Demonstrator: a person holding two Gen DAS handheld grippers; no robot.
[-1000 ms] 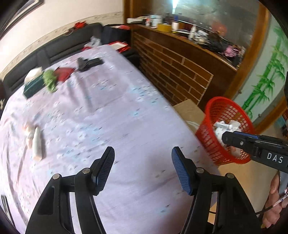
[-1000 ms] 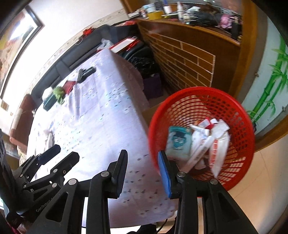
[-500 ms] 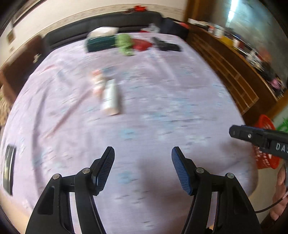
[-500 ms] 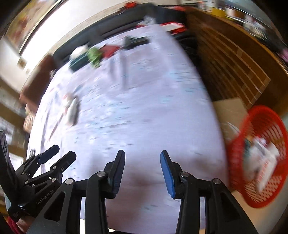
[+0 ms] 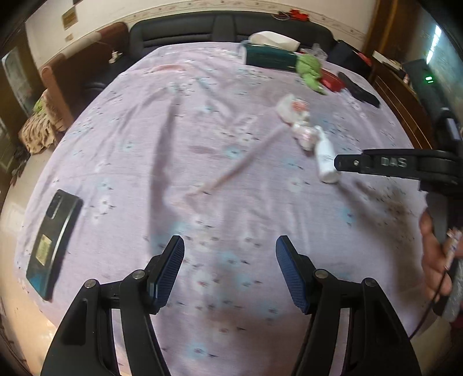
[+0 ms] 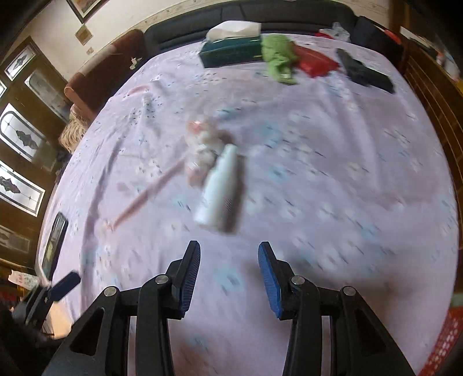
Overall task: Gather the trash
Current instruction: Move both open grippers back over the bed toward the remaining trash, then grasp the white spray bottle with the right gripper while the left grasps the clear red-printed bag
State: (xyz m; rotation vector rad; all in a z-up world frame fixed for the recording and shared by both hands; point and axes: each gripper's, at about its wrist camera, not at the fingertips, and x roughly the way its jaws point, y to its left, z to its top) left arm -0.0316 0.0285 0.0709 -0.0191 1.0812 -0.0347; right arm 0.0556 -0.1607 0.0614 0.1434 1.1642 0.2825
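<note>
A white plastic bottle [image 6: 220,188] lies on the lilac tablecloth [image 6: 332,179], just ahead of my right gripper [image 6: 228,272], which is open and empty. Crumpled pink-and-white wrappers [image 6: 202,144] lie touching the bottle's far end. A thin pink stick [image 6: 147,193] lies to their left. In the left wrist view the bottle [image 5: 325,156], wrappers [image 5: 298,121] and stick [image 5: 243,165] lie to the upper right of my left gripper [image 5: 230,269], which is open and empty over bare cloth. The right gripper's finger [image 5: 385,166] reaches in beside the bottle.
A dark phone [image 5: 53,240] lies near the table's left edge. A teal tissue box [image 6: 231,52], green cloth [image 6: 279,57], red case [image 6: 315,62] and black case [image 6: 364,72] line the far side. A bit of the red basket [image 6: 445,344] shows at the lower right. A dark sofa [image 5: 225,26] stands behind.
Both grippers have swung left, away from the red basket, and now face the table's middle. The bottle and wrappers have come close in front of the right gripper.
</note>
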